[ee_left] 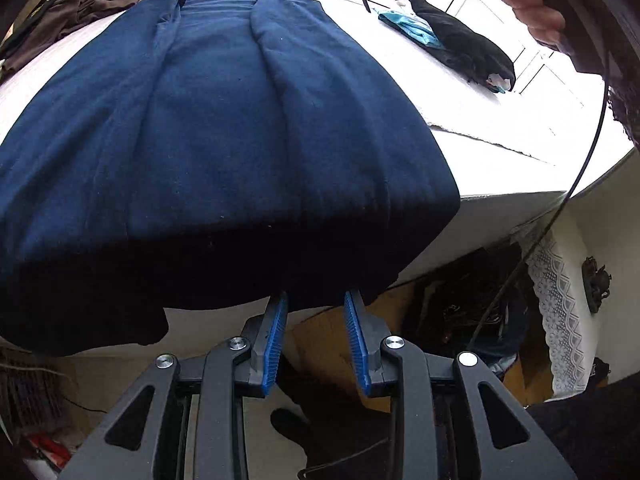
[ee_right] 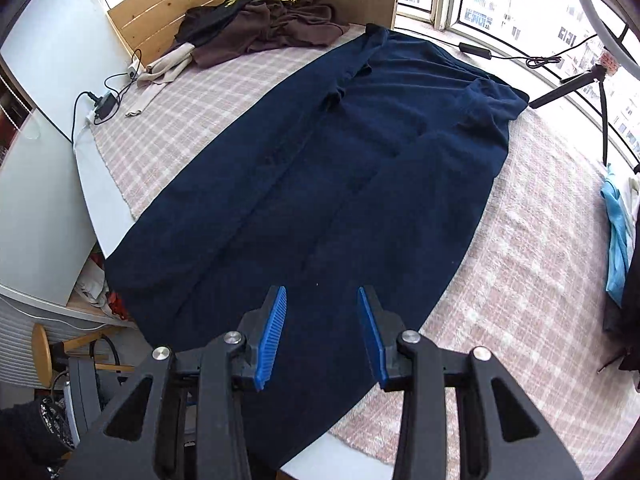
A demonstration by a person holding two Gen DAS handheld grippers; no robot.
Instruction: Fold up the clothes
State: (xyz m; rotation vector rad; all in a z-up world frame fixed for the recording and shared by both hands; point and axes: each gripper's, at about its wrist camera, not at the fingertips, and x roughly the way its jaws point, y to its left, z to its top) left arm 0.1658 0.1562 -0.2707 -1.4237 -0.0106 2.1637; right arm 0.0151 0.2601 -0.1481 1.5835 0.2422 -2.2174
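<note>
Clearly soft and limp, the navy garment (ee_right: 360, 184) should drape when lifted; grab its near hem. Left claw (ee_left: 316, 300) and right claw (ee_right: 322, 300) gape empty.

Both wrist cameras are looking steeply down along their fingers: the left is sitting close at the navy garment's (ee_left: 224, 128) hem, the right is hovering higher; both are sharing that garment (ee_right: 340, 184).

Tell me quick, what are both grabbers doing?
Left gripper: open at the navy garment's hem, gripping nothing.
Right gripper: open above the garment, empty.
</note>
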